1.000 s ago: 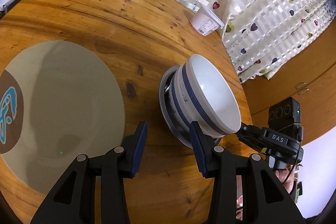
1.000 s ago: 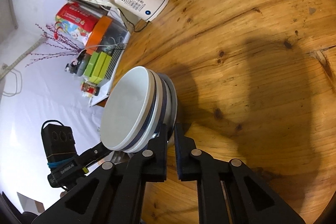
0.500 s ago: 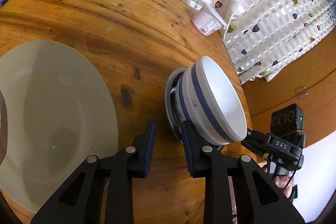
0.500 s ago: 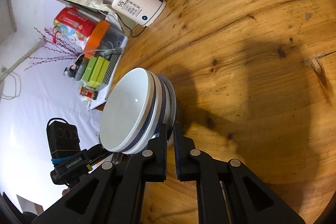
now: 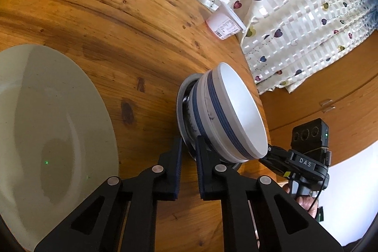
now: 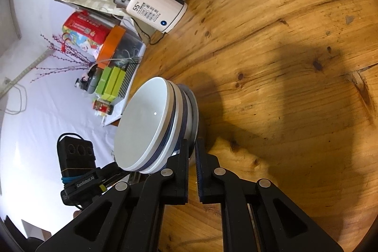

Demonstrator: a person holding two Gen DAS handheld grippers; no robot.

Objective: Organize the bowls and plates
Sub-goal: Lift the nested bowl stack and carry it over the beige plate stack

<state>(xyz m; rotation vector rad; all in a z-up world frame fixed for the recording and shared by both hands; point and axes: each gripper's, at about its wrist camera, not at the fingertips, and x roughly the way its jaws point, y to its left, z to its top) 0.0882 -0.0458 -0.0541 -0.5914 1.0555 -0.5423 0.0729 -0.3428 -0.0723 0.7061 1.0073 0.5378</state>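
**Both grippers close in on the stacked bowls**

Since a second ago the left gripper [image 5: 188,152] has narrowed its jaws from a wide spread to a slim gap and slid across to the near rim of the small plate [image 5: 180,110] under the bowl stack [image 5: 226,115]. That rim sits between the blue pads, yet whether they actually press on it cannot be told, because the fingers hide the contact. The right gripper [image 6: 192,157] has kept its grip: its jaws are pinched on the opposite edge of the same plate, with only a thin sliver of rim showing between them.

Two white bowls with navy bands nest inside each other, seen in the right wrist view as the bowl stack [image 6: 151,129] on the small plate [image 6: 195,110], close to the desk [image 5: 118,23] edge. What lies under the plate is hidden. From the left wrist camera, the right gripper's body shows just beyond the bowls, partly cut off.

Left of the stack, apart from it, lies a large pale plate [image 5: 47,124], cropped by the frame. Farther back stand a yoghurt tub [image 5: 224,25] beside the heart-print curtain [image 5: 295,4], and a cream kettle [image 6: 153,8] reading 55°, its top cut off in the left view.
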